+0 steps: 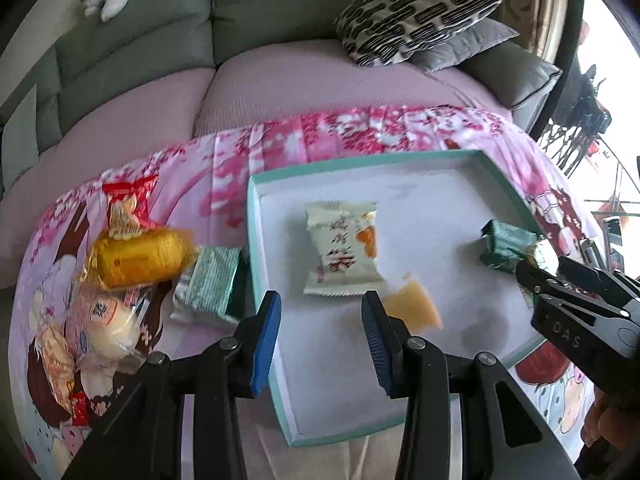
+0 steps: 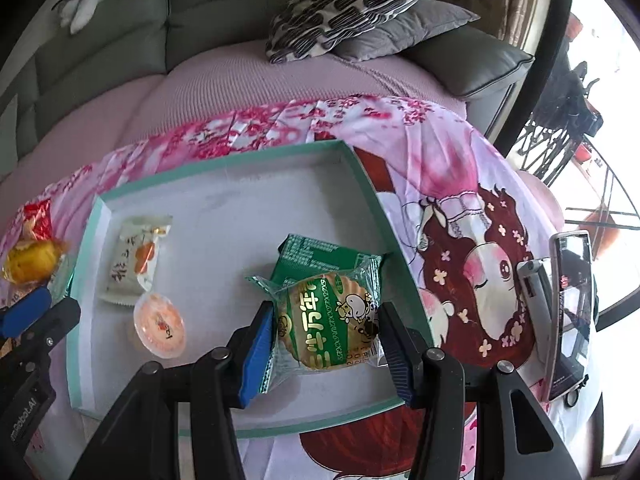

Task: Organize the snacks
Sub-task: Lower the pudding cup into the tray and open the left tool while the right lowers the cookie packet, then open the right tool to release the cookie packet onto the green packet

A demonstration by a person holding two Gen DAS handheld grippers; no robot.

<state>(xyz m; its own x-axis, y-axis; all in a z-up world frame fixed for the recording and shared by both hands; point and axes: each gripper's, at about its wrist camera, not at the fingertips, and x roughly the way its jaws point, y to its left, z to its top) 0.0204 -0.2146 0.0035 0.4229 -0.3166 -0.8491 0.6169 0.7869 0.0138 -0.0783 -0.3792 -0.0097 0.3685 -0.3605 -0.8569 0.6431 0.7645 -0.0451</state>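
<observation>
A shallow teal-rimmed tray (image 1: pixel 256 240) lies on the pink printed cloth. In it are a white packet with an orange picture (image 1: pixel 344 252) and an orange jelly cup (image 1: pixel 416 312). My left gripper (image 1: pixel 320 336) hangs over the tray's near left part, its jaws narrowly apart with nothing between them. My right gripper (image 2: pixel 326 344) is shut on a green round-biscuit packet (image 2: pixel 328 320) over the tray's right side, and another green wrapper (image 2: pixel 316 254) shows just behind it. That packet (image 1: pixel 508 248) and the right gripper (image 1: pixel 532 276) also appear in the left wrist view.
Left of the tray on the cloth lies a heap of snacks: a yellow cake (image 1: pixel 140 256), a red packet (image 1: pixel 128 200), a green-white packet (image 1: pixel 208 284) and a white bun (image 1: pixel 108 328). A phone (image 2: pixel 568 312) stands right of the tray. Behind are a sofa and pillows (image 1: pixel 416 16).
</observation>
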